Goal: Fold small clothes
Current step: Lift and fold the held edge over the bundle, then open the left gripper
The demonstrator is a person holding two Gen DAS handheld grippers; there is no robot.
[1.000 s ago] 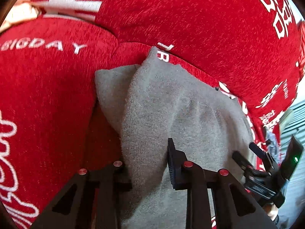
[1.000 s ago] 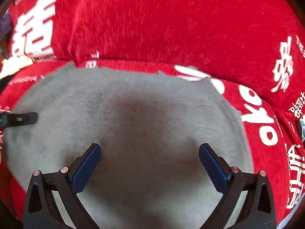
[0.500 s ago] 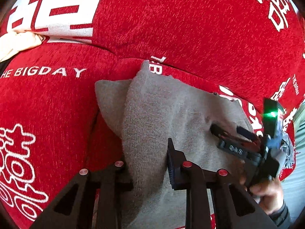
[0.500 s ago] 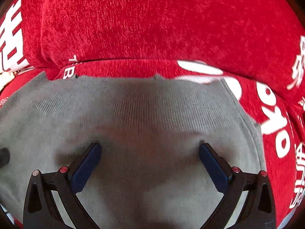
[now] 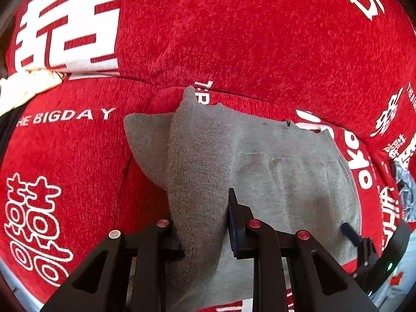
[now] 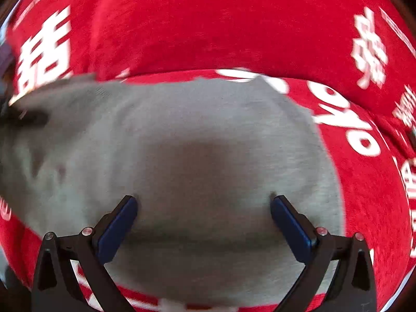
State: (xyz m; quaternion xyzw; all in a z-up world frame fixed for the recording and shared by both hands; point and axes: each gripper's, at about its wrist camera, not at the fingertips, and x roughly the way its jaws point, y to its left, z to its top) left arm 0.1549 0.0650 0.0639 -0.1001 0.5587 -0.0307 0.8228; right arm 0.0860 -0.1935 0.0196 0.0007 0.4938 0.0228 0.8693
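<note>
A grey knitted garment (image 5: 280,171) lies on a red sofa seat printed with white lettering. My left gripper (image 5: 202,223) is shut on a raised fold of this grey garment, which stands up between its pads as a ridge. In the right wrist view the same grey garment (image 6: 208,135) spreads flat beneath my right gripper (image 6: 202,221), whose blue-padded fingers stand wide open just above the cloth with nothing between them. The right gripper's tip (image 5: 351,231) also shows at the garment's right edge in the left wrist view.
The red sofa backrest (image 5: 234,31) rises right behind the garment. A cream cloth (image 5: 23,88) lies at the far left of the seat. A bluish-grey cloth (image 5: 405,189) sits at the right edge. Red seat cushion (image 5: 65,161) lies to the left of the garment.
My left gripper has lifted, still holding the grey fold, and more of the sofa shows. The right gripper swung in over the garment and then back to its right edge.
</note>
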